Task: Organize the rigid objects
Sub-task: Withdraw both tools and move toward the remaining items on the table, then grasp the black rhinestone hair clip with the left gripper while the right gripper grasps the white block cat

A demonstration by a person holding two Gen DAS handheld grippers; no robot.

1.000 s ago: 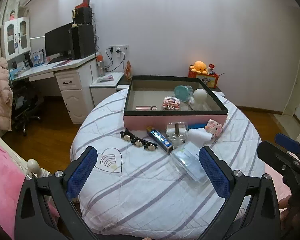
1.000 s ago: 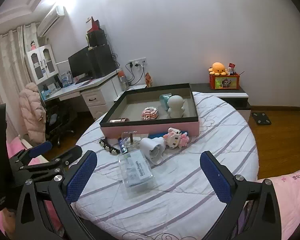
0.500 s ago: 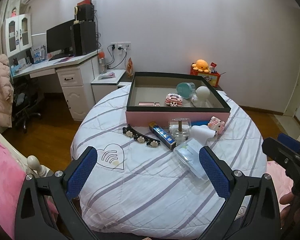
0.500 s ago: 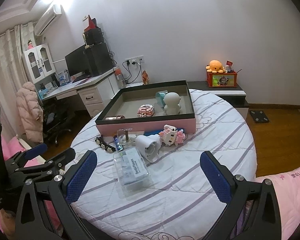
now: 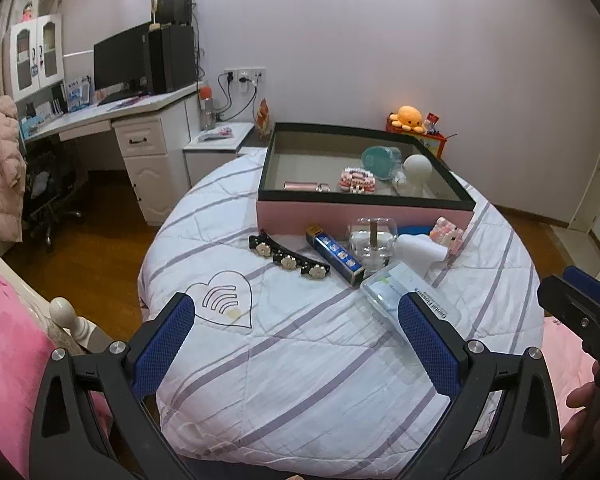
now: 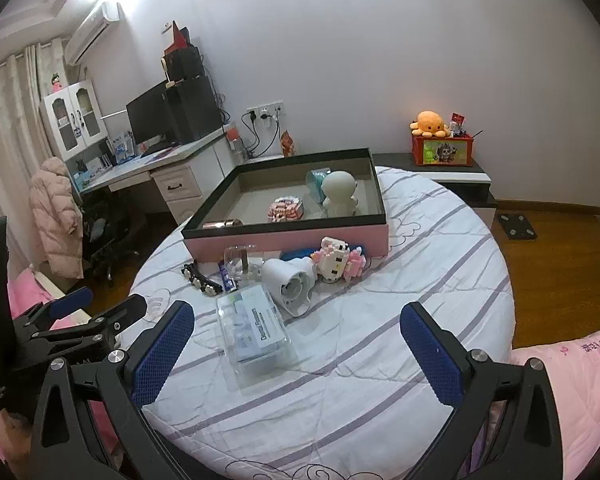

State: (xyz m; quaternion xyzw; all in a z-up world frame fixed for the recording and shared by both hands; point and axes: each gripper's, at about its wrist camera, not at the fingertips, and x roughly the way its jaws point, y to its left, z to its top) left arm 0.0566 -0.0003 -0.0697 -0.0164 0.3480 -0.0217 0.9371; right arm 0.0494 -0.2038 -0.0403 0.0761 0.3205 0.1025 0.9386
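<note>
left gripper (image 5: 296, 346): jaws spread, empty
right gripper (image 6: 298, 354): jaws spread, empty
right view only: air conditioner (image 6: 94, 32)
clear box (image 6: 254, 328): label reads "Dental Flossers"

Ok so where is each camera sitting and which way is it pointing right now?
Left wrist: on the left tool, low at the bed's near edge, facing the pink box and far wall; its own blue pads show, plus the right tool at the right edge.
Right wrist: on the right tool, further right, facing the same way; its pads show, plus the left tool at lower left.
Shared: bed, box, clear case, desk.
</note>
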